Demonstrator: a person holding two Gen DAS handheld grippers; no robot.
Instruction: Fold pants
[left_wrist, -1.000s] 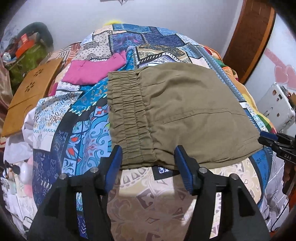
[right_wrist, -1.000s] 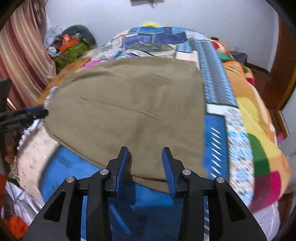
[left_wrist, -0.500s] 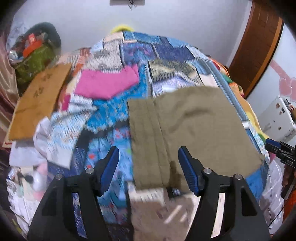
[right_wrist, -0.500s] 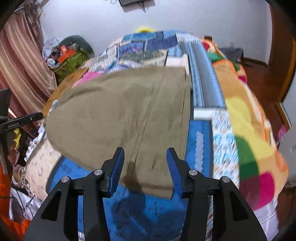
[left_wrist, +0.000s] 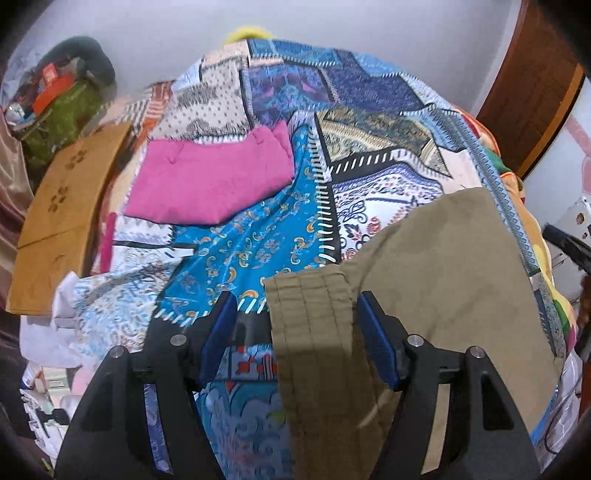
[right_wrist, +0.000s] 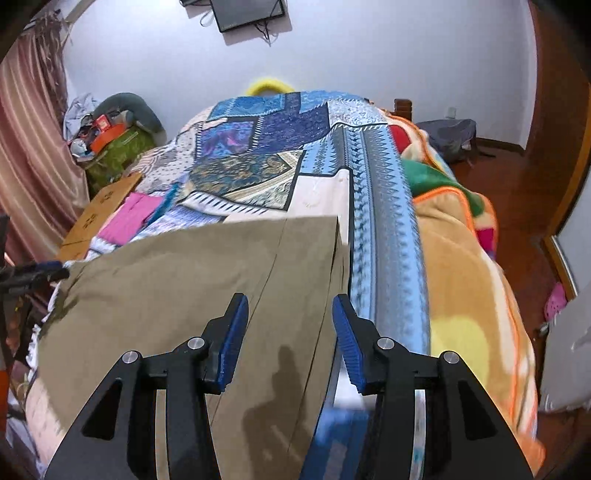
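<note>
Olive pants (left_wrist: 443, 277) lie folded flat on a patchwork quilt (left_wrist: 258, 240). Their elastic waistband (left_wrist: 310, 332) runs toward me in the left wrist view. My left gripper (left_wrist: 295, 299) hovers open over that waistband, near its far corner, with its blue pads on either side and not pressing the cloth. In the right wrist view the same pants (right_wrist: 166, 295) end at a straight hem edge (right_wrist: 334, 240). My right gripper (right_wrist: 289, 299) stands open above the cloth close to that right edge, nothing pinched.
A folded pink garment (left_wrist: 210, 184) lies on the quilt beyond the pants. A brown cardboard box (left_wrist: 62, 221) and a green bag with clutter (left_wrist: 62, 110) stand to the left. An orange blanket (right_wrist: 461, 295) covers the bed's right side, with wooden floor (right_wrist: 517, 184) beyond.
Both grippers have moved forward from the pants' near edge to above the cloth farther up the bed. The right jaws have spread wider. The pants still lie flat.
</note>
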